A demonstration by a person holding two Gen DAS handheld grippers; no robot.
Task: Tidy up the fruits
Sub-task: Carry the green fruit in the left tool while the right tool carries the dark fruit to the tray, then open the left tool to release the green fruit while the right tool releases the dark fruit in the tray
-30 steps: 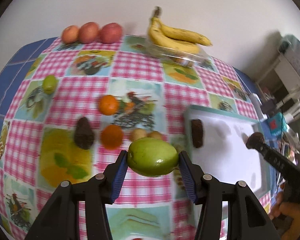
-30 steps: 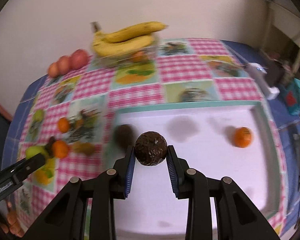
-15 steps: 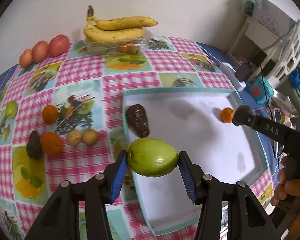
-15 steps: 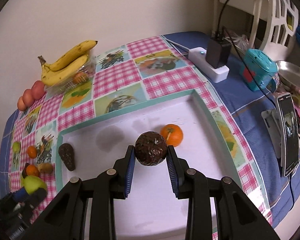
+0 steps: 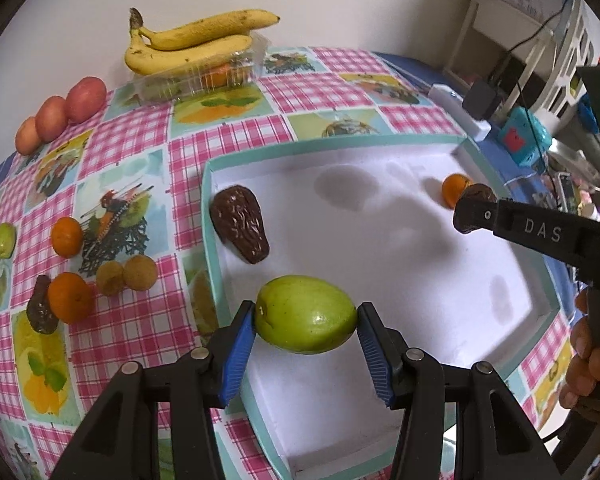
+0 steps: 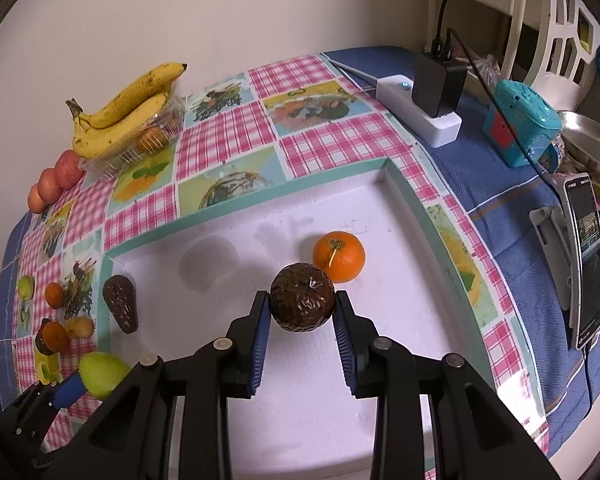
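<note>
Left gripper [image 5: 306, 320]: clamped on the green fruit [image 5: 305, 314]; you hold it clear of the floor of the tray [image 5: 260, 157], above the near-left part, just inside the left wall.
Right gripper [image 6: 302, 314]: shut on the dark wrinkled fruit [image 6: 302, 302], held over the middle of the tray and not set down.
Tray contents: one dark avocado [image 5: 240, 229] lying by the left wall; one orange [image 6: 339, 256] toward the far right, just beyond your right-hand fruit. The rest of the white floor is bare.
Left outside: two oranges [image 5: 66, 236], two small tan fruits [image 5: 126, 275], a small green fruit [image 5: 5, 240], a dark piece [image 5: 40, 310] touching the nearer orange, three red fruits [image 5: 56, 114] by the wall, bananas [image 5: 192, 42] on top of a clear punnet [image 5: 204, 76].
Step in hand: carry-and-place, as I read it; both loads are over the tray but not released.
Next move, right: lower it to the floor beside the orange, with a gap so that the jaws can spread without nudging it. This fruit is round and may roll, so let go low.
Next move, left: bring it down on bare floor short of the avocado; keep the pads off the tray wall as they part.
Watch: your two grippers stand well apart; keep it so on the way down.
Progress: early, judging by how much fruit lies on the tablecloth [image 5: 140, 148].
</note>
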